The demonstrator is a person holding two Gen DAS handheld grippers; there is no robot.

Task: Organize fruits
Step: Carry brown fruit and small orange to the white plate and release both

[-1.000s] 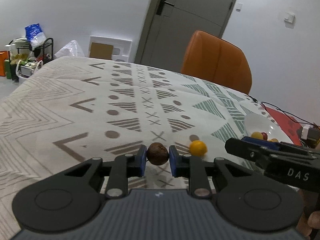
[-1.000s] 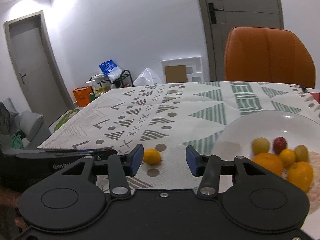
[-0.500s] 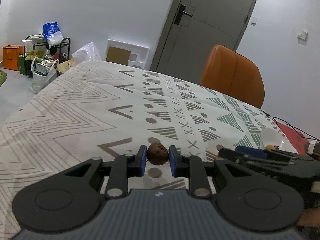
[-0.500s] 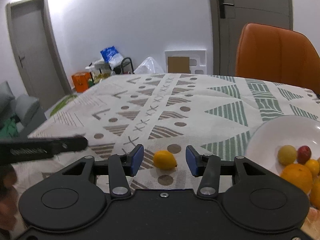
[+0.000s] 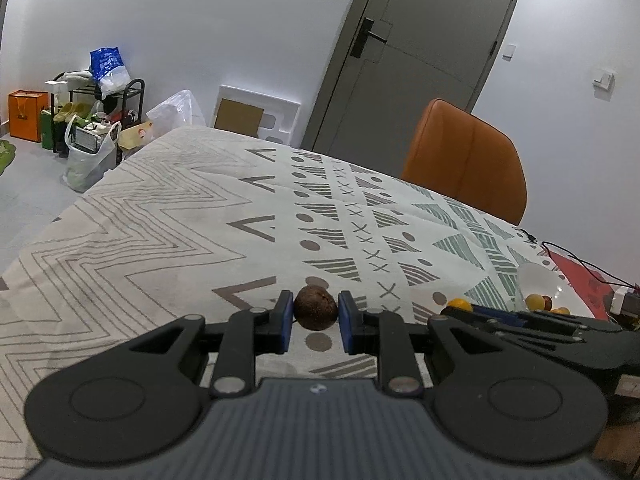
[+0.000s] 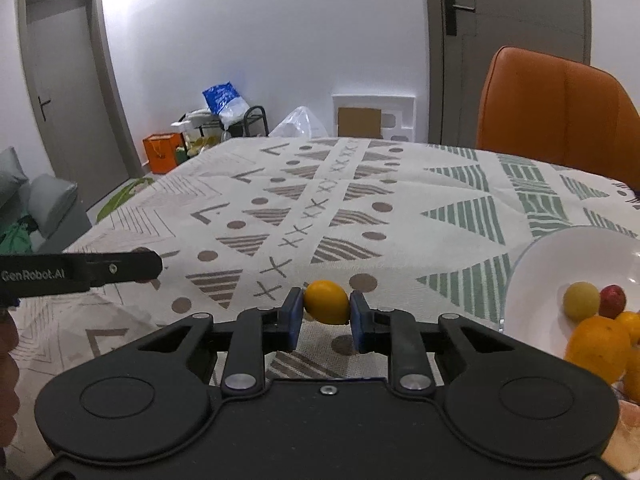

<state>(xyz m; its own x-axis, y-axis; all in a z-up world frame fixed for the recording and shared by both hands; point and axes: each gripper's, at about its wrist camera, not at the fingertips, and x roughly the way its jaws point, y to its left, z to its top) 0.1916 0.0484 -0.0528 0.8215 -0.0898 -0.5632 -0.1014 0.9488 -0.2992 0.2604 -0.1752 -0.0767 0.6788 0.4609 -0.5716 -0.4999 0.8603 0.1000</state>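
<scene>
My left gripper (image 5: 315, 313) is shut on a small brown round fruit (image 5: 315, 307), held just above the patterned tablecloth (image 5: 168, 224). My right gripper (image 6: 326, 306) has its blue pads pressed on a small yellow-orange fruit (image 6: 327, 301) close over the cloth. A white bowl (image 6: 560, 256) at the right holds several fruits: a yellow one (image 6: 581, 300), a red one (image 6: 612, 300) and an orange (image 6: 598, 343). In the left wrist view the same bowl (image 5: 538, 278) shows far right, behind the right gripper's dark body (image 5: 532, 330). The left gripper's arm (image 6: 80, 270) reaches in from the left of the right wrist view.
An orange chair (image 5: 466, 160) stands at the table's far side before a grey door (image 5: 416, 52). Bags and a rack (image 5: 92, 120) clutter the floor at the back left. A red mat with cables (image 5: 580, 276) lies beyond the bowl. A grey sofa (image 6: 44, 208) sits left.
The right gripper's jaws closed onto the yellow-orange fruit, which lay loose on the cloth before. The left gripper, still holding the brown fruit, shifted left, away from the bowl.
</scene>
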